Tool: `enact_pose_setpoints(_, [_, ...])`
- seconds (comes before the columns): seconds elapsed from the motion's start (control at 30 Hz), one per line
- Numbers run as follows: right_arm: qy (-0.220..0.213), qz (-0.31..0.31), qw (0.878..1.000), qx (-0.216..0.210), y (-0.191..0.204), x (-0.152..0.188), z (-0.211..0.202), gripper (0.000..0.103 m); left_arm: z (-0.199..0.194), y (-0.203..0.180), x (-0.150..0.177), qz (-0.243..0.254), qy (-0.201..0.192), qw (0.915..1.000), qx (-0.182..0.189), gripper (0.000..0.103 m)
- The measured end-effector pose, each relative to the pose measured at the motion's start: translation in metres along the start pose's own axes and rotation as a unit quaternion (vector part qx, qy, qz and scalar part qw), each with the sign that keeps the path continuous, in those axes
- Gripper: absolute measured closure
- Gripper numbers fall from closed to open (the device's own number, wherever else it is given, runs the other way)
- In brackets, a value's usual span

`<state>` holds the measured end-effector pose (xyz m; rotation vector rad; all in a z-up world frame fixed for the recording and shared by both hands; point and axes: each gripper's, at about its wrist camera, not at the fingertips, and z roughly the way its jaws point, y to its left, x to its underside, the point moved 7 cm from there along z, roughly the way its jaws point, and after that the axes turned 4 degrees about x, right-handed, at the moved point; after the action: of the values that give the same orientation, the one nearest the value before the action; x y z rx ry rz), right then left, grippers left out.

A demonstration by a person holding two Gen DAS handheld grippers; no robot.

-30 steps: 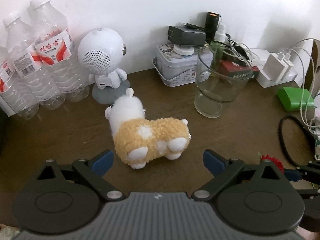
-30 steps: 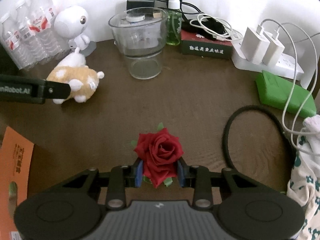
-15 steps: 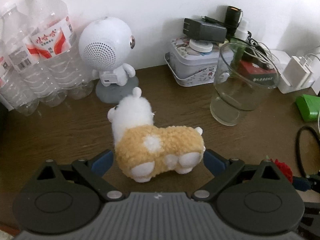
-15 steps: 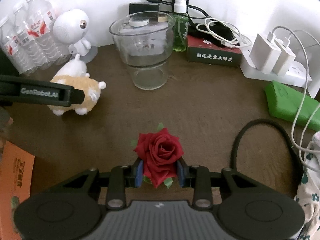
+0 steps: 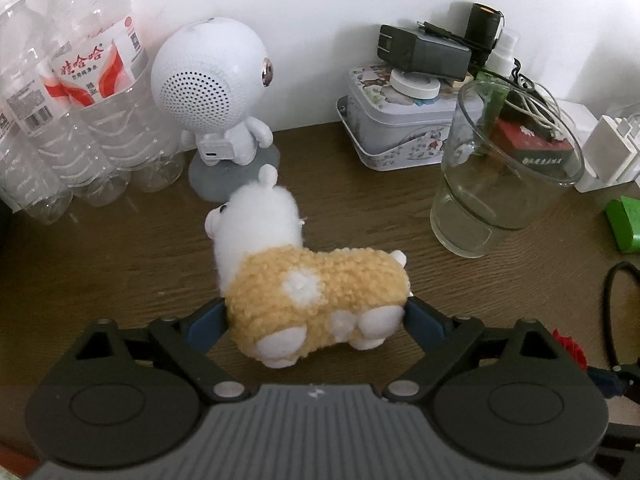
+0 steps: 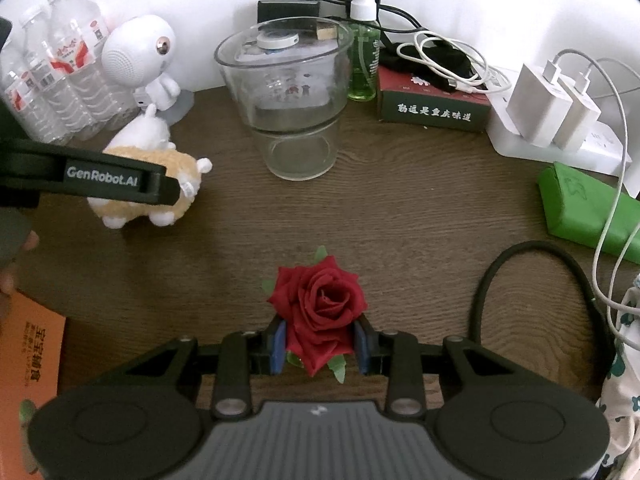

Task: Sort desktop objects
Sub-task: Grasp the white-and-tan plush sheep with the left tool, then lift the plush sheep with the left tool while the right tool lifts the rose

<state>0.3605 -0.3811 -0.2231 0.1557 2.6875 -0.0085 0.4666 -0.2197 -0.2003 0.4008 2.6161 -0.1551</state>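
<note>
Left gripper (image 5: 316, 320): jaws spread wide, blue pads flanking the plush alpaca (image 5: 308, 280) at lower centre of the left wrist view. Pads sit just beside or brushing the fleece at both ends; real contact cannot be told, and no squeeze shows. Judged to be set for a grasp across the body.

Alpaca stands on the wooden desk (image 5: 120, 272), feet down. Long axis runs left-right across the frame, so the jaws span its length. White head at the left end, raised, muzzle pointing toward frame left; rump at right.

Right gripper (image 6: 319, 344): jaws narrow, clamped on a red rose (image 6: 320, 308) at lower centre of the right wrist view, bloom facing up toward the camera. Likely held ready for the glass vase (image 6: 286, 100) at upper centre, which stands upright and looks empty.
</note>
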Motion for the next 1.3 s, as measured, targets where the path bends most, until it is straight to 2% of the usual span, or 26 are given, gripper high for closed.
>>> enact_pose_setpoints(0.17, [0.001, 0.0, 1.0, -0.001, 0.0, 0.0, 0.0, 0.071, 0.01, 0.004, 0.0, -0.019, 0.024, 0.9995, 0.003, 0.007])
enact_pose_setpoints(0.37, [0.001, 0.003, 1.0, 0.001, -0.003, 0.0, 0.0, 0.071, 0.013, 0.008, 0.001, -0.018, 0.019, 0.9996, -0.005, 0.018])
enact_pose_setpoints(0.7, [0.001, 0.002, 1.0, -0.001, -0.001, 0.001, -0.002, 0.071, 0.003, 0.009, 0.007, -0.004, 0.018, 0.9998, -0.008, 0.026])
enact_pose_setpoints(0.77, [0.001, 0.003, 1.0, -0.002, -0.001, 0.001, -0.003, 0.071, -0.001, 0.01, 0.006, -0.002, 0.014, 0.9999, -0.006, 0.067])
enact_pose_setpoints(0.83, [0.001, 0.004, 1.0, -0.002, -0.001, 0.002, -0.004, 0.071, -0.002, 0.011, 0.007, -0.001, 0.016, 0.9999, -0.006, 0.068])
enact_pose_setpoints(0.9, [0.0, 0.005, 1.0, -0.002, 0.0, 0.003, -0.005, 0.071, -0.002, 0.012, 0.009, 0.0, 0.022, 0.9997, -0.006, 0.066])
enact_pose_setpoints(1.0, [-0.002, 0.004, 1.0, -0.004, 0.0, 0.004, -0.008, 0.071, -0.007, 0.013, 0.013, -0.006, 0.023, 0.9997, 0.001, 0.054])
enact_pose_setpoints(1.03, [-0.002, 0.005, 1.0, -0.004, -0.001, 0.004, -0.009, 0.071, -0.01, 0.013, 0.013, -0.007, 0.021, 0.9997, 0.006, 0.045])
enact_pose_setpoints(1.07, [-0.002, 0.005, 1.0, -0.004, -0.002, 0.004, -0.009, 0.071, -0.014, 0.012, 0.012, -0.002, 0.015, 0.9999, 0.006, 0.028])
enact_pose_setpoints(1.13, [-0.002, 0.008, 1.0, -0.004, -0.003, 0.005, -0.009, 0.071, -0.024, 0.009, 0.008, 0.022, -0.002, 0.9997, -0.009, 0.014])
enact_pose_setpoints(1.23, [0.0, 0.011, 1.0, -0.006, -0.004, 0.004, -0.008, 0.071, -0.033, 0.007, -0.002, 0.043, -0.022, 0.9984, -0.027, 0.001])
enact_pose_setpoints(1.3, [-0.002, 0.011, 1.0, -0.008, -0.002, 0.003, -0.007, 0.071, -0.034, 0.007, -0.009, 0.039, -0.031, 0.9984, -0.027, 0.001])
